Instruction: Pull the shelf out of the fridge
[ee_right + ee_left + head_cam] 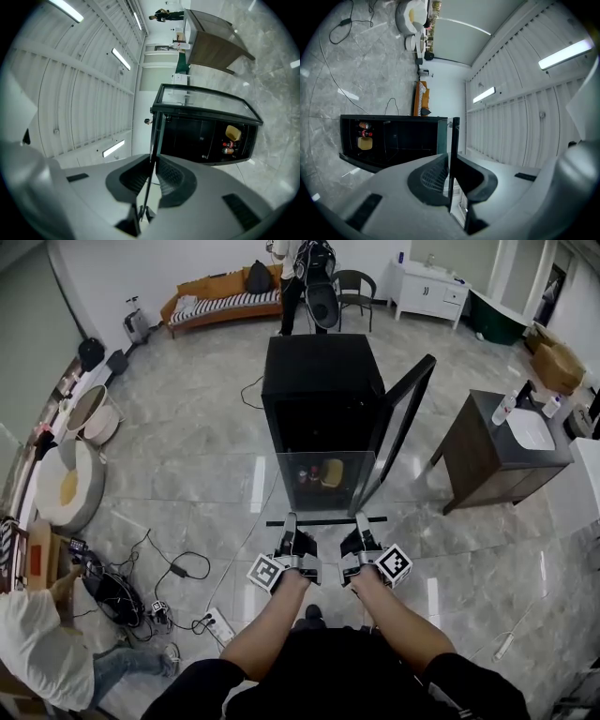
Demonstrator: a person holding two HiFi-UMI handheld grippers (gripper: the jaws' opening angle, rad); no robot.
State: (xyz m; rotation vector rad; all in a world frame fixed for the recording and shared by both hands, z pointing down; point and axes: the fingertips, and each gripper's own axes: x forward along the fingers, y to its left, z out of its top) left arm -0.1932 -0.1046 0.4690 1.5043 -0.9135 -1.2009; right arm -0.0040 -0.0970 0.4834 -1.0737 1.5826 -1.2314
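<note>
Left gripper [451, 165]: jaws clamped on dark front edge of glass shelf [325, 486]. Right gripper [152, 166]: clamped on same edge, just beside left one. Shelf held flat in front of black fridge [319, 381], rear edge at fridge opening. Fridge door [405, 413] swung open at right. Cans [307, 474] and yellow pack [331, 473] low inside fridge. Grey marble floor [206, 456] beneath.

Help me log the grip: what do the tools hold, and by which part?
Left tool and right tool both clamp the glass shelf by its black front edge.
</note>
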